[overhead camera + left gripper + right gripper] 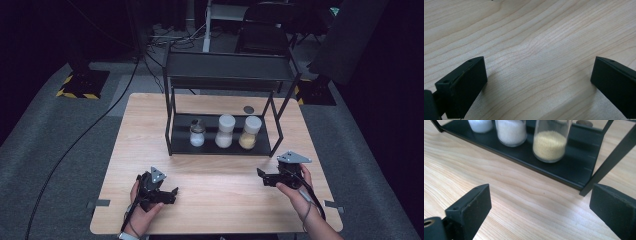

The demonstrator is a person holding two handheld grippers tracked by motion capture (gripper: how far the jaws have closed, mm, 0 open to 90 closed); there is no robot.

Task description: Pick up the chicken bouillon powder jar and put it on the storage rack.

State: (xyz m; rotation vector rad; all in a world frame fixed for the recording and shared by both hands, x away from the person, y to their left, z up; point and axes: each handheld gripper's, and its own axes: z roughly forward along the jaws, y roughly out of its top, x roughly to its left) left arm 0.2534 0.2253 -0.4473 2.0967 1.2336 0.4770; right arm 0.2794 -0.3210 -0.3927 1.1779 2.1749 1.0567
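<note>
A black two-tier rack (222, 145) stands on the wooden table (150, 115). On its lower shelf (574, 170) stand three jars: a small clear one with white contents (197, 134), a taller white one (225, 131) and one with yellow grains (249, 133). In the right gripper view the yellow jar (550, 145) and the white jar (511, 131) stand just ahead. My right gripper (261, 176) sits low near the rack's front right leg, jaws wide apart, nothing between them. My left gripper (172, 192) rests open over bare wood at the front left.
The rack's upper shelf (227, 67) is bare. A small dark disc (248, 109) lies on the table behind the rack. Dark floor, cables and chair legs surround the table. Bare wood spreads between the two grippers.
</note>
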